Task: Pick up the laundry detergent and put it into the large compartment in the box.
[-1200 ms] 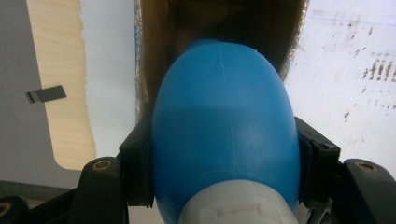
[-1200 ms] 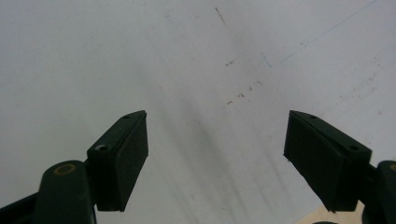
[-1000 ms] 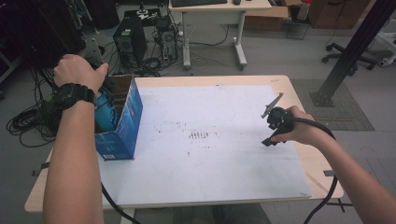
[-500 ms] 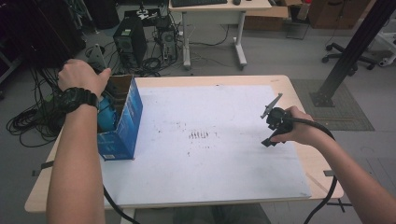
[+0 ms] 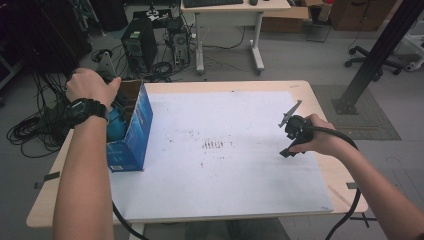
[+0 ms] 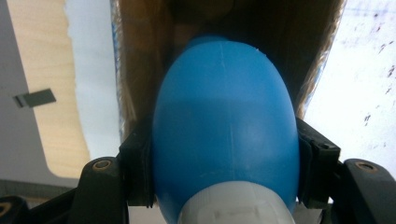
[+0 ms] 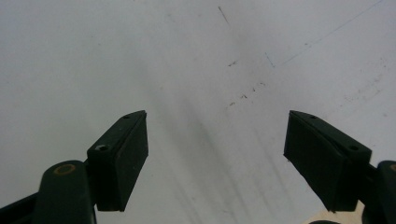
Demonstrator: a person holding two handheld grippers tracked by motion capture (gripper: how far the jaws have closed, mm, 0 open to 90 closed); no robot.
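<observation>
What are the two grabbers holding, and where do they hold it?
The left gripper squeezes a blue egg-shaped thing by its wide sides, over the open blue box. The right gripper holds nothing; its jaws are open.

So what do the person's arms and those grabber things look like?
Both forearms are bare, with no sleeves. The left hand wears a chunky black wristwatch. The right gripper is small and black, with a grey three-cornered plate on top and a thick black cable trailing off it. Each gripper has two flat black jaws with brass-coloured rivets at the joints.
</observation>
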